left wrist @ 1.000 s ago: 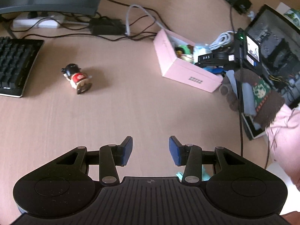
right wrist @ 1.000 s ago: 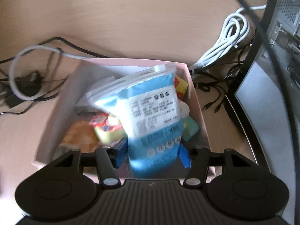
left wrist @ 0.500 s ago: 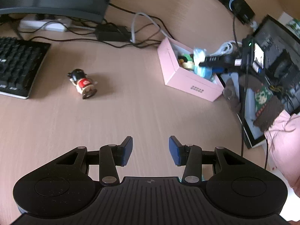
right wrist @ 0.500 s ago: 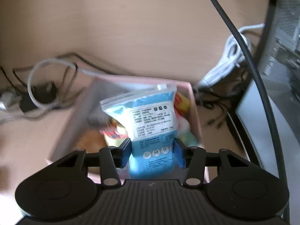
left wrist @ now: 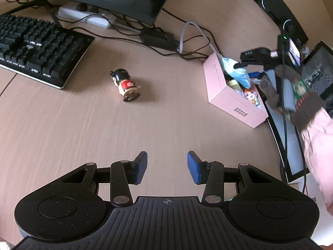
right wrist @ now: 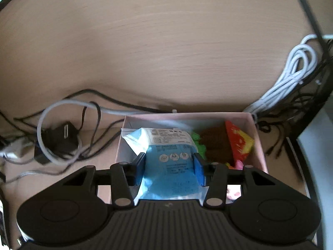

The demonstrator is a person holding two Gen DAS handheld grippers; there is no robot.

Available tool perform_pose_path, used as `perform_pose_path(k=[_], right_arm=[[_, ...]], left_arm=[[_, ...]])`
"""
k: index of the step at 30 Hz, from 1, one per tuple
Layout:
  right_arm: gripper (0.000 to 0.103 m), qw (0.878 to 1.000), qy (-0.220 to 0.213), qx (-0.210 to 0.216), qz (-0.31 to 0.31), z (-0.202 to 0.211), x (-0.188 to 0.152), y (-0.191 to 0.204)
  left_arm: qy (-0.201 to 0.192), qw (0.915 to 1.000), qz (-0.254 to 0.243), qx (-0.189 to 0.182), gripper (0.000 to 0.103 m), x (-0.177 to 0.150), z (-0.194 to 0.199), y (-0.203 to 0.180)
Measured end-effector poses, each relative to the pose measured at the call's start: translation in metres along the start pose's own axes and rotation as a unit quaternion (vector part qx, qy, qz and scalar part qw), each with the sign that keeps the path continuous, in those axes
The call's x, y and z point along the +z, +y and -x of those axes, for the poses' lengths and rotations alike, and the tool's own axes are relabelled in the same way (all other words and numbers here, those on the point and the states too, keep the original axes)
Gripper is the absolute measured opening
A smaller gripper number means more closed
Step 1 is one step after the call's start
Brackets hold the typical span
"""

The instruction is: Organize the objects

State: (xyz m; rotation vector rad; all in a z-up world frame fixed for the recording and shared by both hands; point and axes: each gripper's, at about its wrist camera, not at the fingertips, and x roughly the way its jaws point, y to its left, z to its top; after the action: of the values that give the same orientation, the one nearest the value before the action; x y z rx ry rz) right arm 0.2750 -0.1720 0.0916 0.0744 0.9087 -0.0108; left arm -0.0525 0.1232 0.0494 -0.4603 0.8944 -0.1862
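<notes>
Your right gripper (right wrist: pixel 169 167) has its jaws clamped on a blue and white pouch (right wrist: pixel 166 158), held over the open pink box (left wrist: pixel 233 95) at the far right of the counter (left wrist: pixel 124 125). In the left view the pouch (left wrist: pixel 236 70) hangs at the box's far end, above the other small items packed inside. Your left gripper (left wrist: pixel 167 167) hovers over bare counter with its jaws apart, holding nothing. A small doll (left wrist: pixel 125 84) lies on its side near the keyboard (left wrist: pixel 35 45), well apart from the box.

The step in hand looks like handling the pouch at the box (whether in or out, I cannot tell). Keep the grip square across the pouch's middle, as the soft bag may sag or slip. Move it straight along the box's height so it misses the rim and the cables (right wrist: pixel 68 133) just beside the box.
</notes>
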Motion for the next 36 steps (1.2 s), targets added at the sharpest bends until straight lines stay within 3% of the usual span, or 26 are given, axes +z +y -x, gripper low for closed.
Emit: perform_pose_path(k=[5, 11, 16, 17, 19, 20, 22, 25, 27, 30, 33, 36], right_arm=[[0.047, 0.994, -0.073, 0.005, 0.083, 0.034, -0.036, 0.007], [0.047, 0.991, -0.119, 0.067, -0.001, 0.075, -0.017, -0.015], [0.047, 0.986, -0.087, 0.119, -0.077, 0.035, 0.004, -0.011], [0.047, 0.988, -0.074, 0.111, -0.084, 0.021, 0.003, -0.008], [0.047, 0.996, -0.065, 0.031, -0.059, -0.002, -0.007, 0.002], [0.047, 0.996, -0.081, -0.003, -0.024, -0.005, -0.017, 0.011], [0.047, 0.994, -0.105, -0.025, 0.026, 0.0, -0.033, 0.026], [0.048, 0.992, -0.11, -0.017, 0.056, 0.001, -0.037, 0.037], [0.056, 0.993, -0.104, -0.001, 0.054, -0.002, -0.03, 0.037], [0.059, 0.995, -0.088, 0.011, 0.048, 0.009, -0.03, 0.022], [0.072, 0.993, -0.109, 0.017, 0.046, 0.052, -0.047, 0.013], [0.078, 0.988, -0.136, 0.024, 0.074, 0.114, -0.08, 0.002]], left_arm=[[0.005, 1.0, -0.001, 0.002, 0.046, -0.002, -0.001, 0.004], [-0.003, 1.0, 0.0, -0.003, 0.046, 0.0, 0.001, 0.005], [-0.003, 1.0, 0.006, -0.002, 0.046, 0.002, -0.005, 0.003], [-0.004, 1.0, 0.007, -0.001, 0.046, 0.002, -0.005, 0.003], [-0.007, 1.0, 0.007, -0.001, 0.046, 0.001, -0.004, 0.003], [-0.007, 1.0, 0.006, 0.002, 0.046, 0.001, -0.003, 0.004], [-0.005, 0.9999, 0.007, 0.014, 0.046, 0.001, -0.003, 0.009], [0.0, 0.9996, 0.007, 0.029, 0.046, 0.006, -0.007, 0.014], [-0.001, 0.9994, 0.004, 0.034, 0.046, 0.011, -0.008, 0.014], [-0.007, 0.9988, -0.003, 0.048, 0.046, 0.026, -0.012, 0.016], [-0.032, 0.9976, -0.004, 0.062, 0.046, 0.053, -0.021, 0.019], [-0.043, 0.9958, 0.021, 0.078, 0.046, 0.082, -0.041, 0.025]])
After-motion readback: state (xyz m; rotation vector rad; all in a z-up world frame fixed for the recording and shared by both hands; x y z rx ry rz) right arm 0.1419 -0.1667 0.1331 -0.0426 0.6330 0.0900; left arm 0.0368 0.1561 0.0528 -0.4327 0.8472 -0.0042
